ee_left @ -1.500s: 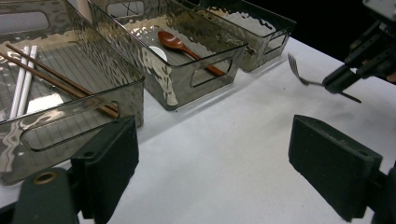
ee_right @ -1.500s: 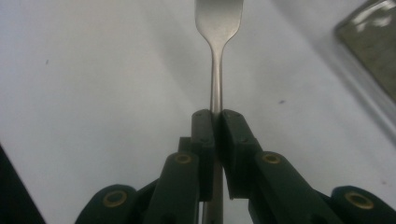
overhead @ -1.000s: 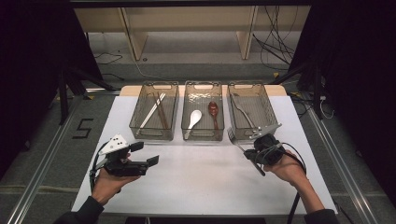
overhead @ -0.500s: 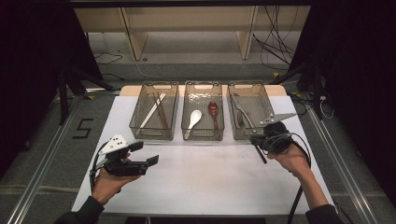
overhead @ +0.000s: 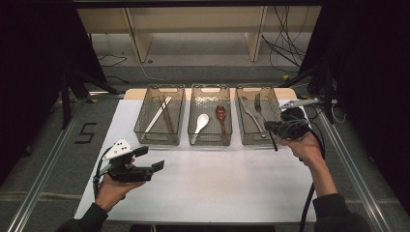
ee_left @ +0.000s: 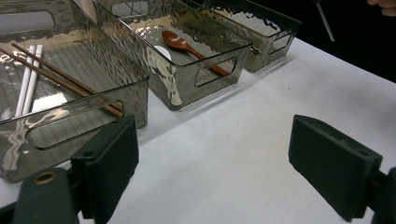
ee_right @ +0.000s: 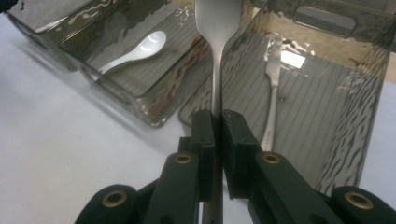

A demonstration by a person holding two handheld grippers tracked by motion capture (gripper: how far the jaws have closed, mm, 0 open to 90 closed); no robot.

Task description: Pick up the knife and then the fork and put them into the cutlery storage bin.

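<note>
White bench [overhead: 217,183] carries three smoked clear bins in a row at its far edge. Left bin [overhead: 159,121] has chopsticks [overhead: 162,113]. Middle bin [overhead: 210,121] has a white spoon [overhead: 199,126] and a brown spoon [overhead: 221,116]. Right bin [overhead: 255,121] has a fork [overhead: 249,113] lying lengthwise, plus another utensil I can't make out.

Right claw [ee_right: 217,123] sits at the right bin's near right corner, raised above the bench, jaws pressed together on the handle of a metal utensil [ee_right: 217,42]. In the right gripper view the handle runs straight out along the jaws and widens at the top edge; head cropped, so fork or spoon, can't tell. In the high view its handle end pokes down past the claw toward the bench.

Key relation: the held piece's long axis points over the right bin, roughly in line with the fork already inside. Right hand is the near one by far. Likely next step is lowering it in and letting go.

Left claw [overhead: 153,159] is spread wide, nothing between the pads, parked low over the bench near the left bin, well apart from the action.
</note>
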